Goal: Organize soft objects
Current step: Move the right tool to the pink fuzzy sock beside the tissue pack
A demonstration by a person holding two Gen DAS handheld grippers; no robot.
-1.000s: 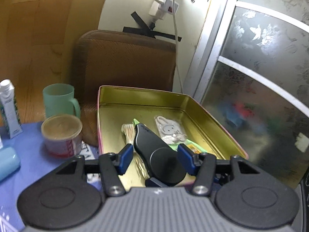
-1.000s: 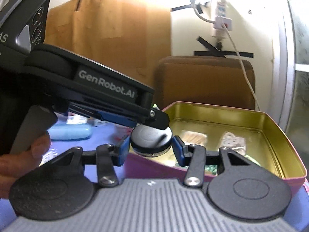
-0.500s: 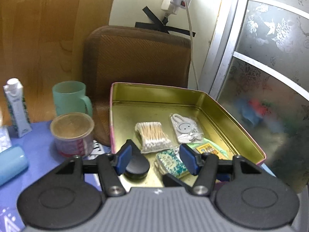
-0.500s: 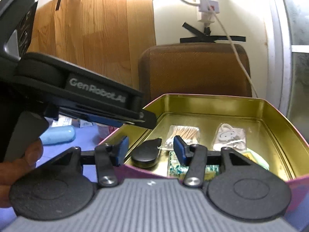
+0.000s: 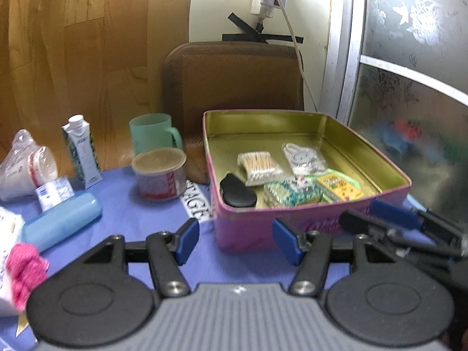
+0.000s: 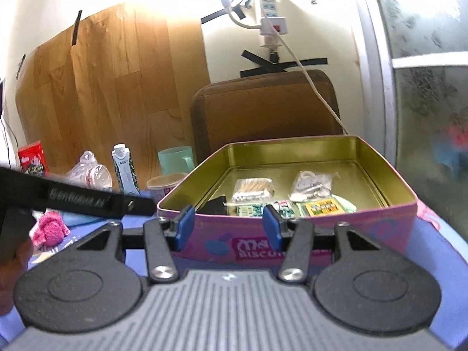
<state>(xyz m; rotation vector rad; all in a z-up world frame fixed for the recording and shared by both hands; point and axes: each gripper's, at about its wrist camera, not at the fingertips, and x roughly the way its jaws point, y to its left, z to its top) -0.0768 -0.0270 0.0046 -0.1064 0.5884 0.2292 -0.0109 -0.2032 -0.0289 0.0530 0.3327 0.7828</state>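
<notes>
A pink biscuit tin (image 5: 248, 234) with a gold inside stands open on the blue tablecloth; it also shows in the right wrist view (image 6: 365, 228). In it lie a black pouch (image 5: 237, 194), a cotton swab pack (image 5: 259, 166), a clear bag with white pieces (image 5: 304, 158), a teal patterned packet (image 5: 289, 193) and a yellow packet (image 5: 340, 188). My left gripper (image 5: 237, 241) is open and empty, just in front of the tin. My right gripper (image 6: 226, 228) is open and empty at the tin's front wall. A pink knitted item (image 5: 25, 266) lies at the left, also in the right wrist view (image 6: 49, 229).
Left of the tin stand a lidded cup (image 5: 159, 174), a green mug (image 5: 153, 136), a small carton (image 5: 82, 152), a blue case (image 5: 63, 222) and a plastic bag (image 5: 26, 166). A brown chair back (image 5: 234, 79) is behind. A glass door (image 5: 409, 87) is at right.
The black pouch has been let go and now lies in the tin. Both grippers have drawn back out of the tin toward the front and both stand open.
</notes>
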